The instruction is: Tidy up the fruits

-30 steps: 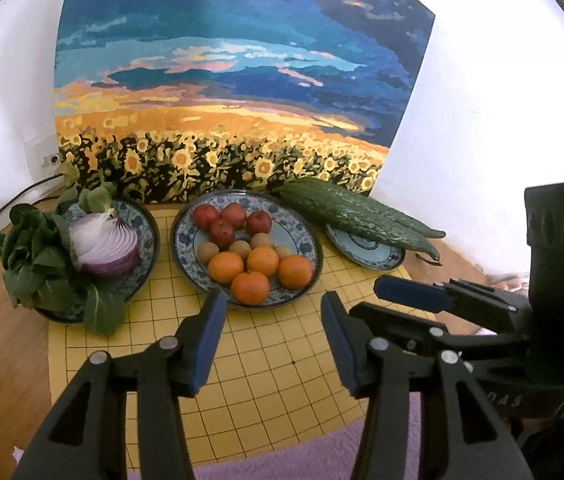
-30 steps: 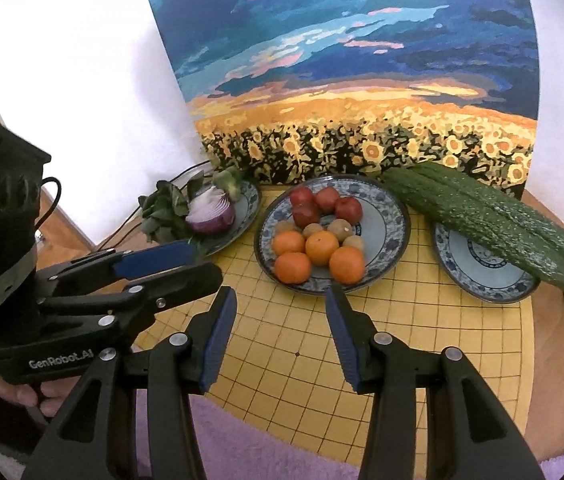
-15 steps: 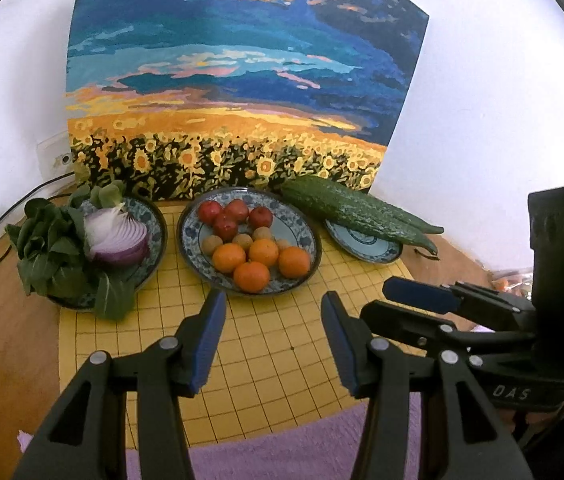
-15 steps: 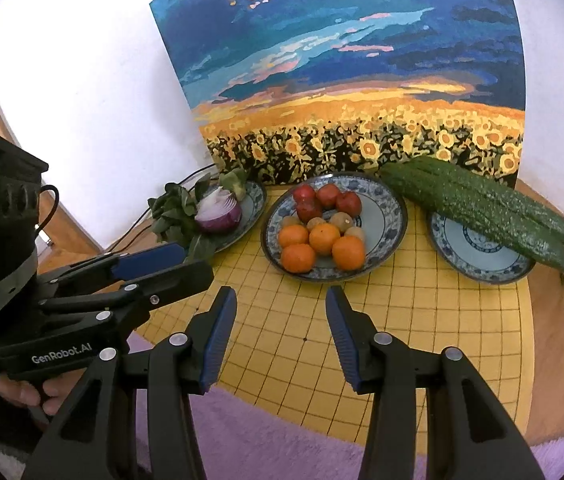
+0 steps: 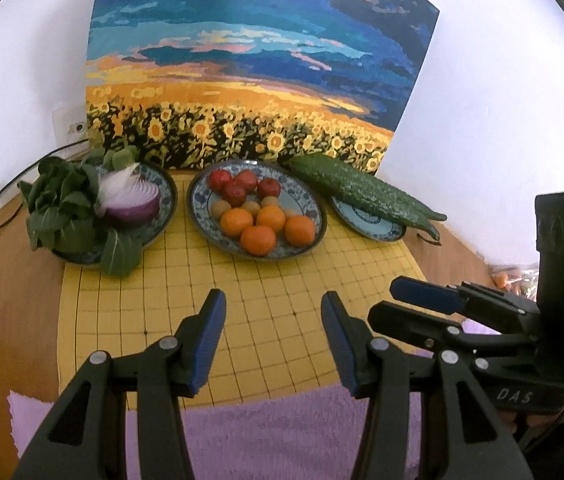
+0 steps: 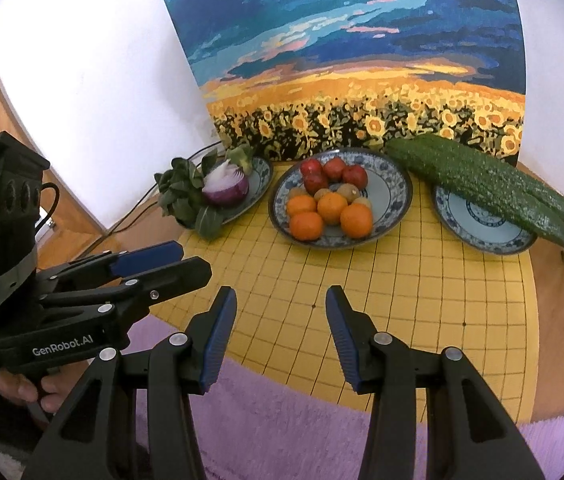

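One left tool (image 6: 185, 258) reads "GenRobot.AI"; the right tool (image 5: 414, 302) "DAS".

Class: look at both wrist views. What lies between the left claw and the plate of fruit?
Only bare yellow grid mat lies between the left claw and the plate of fruit; the left wrist view shows it best.

Centre plate (image 5: 314, 208), blue-white patterned, on yellow grid mat, holds all fruit.
Four oranges (image 5: 257, 239) at near side, clustered, touching.
Four red round fruits (image 5: 235, 193), kind unclear, at far-left side, bunched.
Small tan-brown fruits (image 5: 217, 208), kind unclear, packed between reds and oranges.
Right wrist view: same plate (image 6: 398, 196), oranges (image 6: 332, 208) nearest, reds (image 6: 334, 170) behind.
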The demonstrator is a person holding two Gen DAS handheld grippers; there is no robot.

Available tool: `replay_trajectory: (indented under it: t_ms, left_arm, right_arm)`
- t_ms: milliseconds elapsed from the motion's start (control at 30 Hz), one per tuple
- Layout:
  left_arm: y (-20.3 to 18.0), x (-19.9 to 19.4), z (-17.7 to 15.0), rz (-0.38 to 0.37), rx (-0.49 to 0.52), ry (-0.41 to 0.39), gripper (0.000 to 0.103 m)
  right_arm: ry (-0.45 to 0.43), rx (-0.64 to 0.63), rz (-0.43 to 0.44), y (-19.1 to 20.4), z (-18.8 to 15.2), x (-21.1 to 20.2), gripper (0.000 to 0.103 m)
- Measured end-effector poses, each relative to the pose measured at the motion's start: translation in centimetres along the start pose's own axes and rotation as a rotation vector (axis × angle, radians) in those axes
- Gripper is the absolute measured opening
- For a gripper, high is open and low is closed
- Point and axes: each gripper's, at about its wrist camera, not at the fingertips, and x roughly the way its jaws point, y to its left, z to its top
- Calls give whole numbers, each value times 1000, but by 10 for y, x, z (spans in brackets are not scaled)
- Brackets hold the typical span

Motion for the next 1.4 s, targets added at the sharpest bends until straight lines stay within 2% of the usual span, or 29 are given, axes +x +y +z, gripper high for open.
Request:
replay_trajectory:
  t_ms: [367,667,733,833,967,1033,1200,1400]
  left_arm:
    - [8,7,-24,17,-35,71,52]
    - [14,23,-47,57,-38,132,53]
    - [16,27,-49,75,-34,140,53]
    - [23,35,-52,103,-34,152,55]
    - [33,49,-56,147,-48,177,55]
    - [36,49,-55,172,-39,164,57]
    - [38,56,-49,202,-21,161,63]
    - [38,64,-46,249,21,160,71]
  right_arm:
    - [56,6,-8,4,-21,8,48]
    - [111,52,-48,-10,-41,22,48]
    - [113,52,-88,-14,-44,26,48]
    - [108,44,-154,-20,-46,32,54]
    - [102,13,-290,-27,-45,44,55]
    - [111,-22,-356,-27,-42,51,55]
    - [112,-84,-392,-25,-30,65,56]
    - [136,-92,-399,-21,-21,78,66]
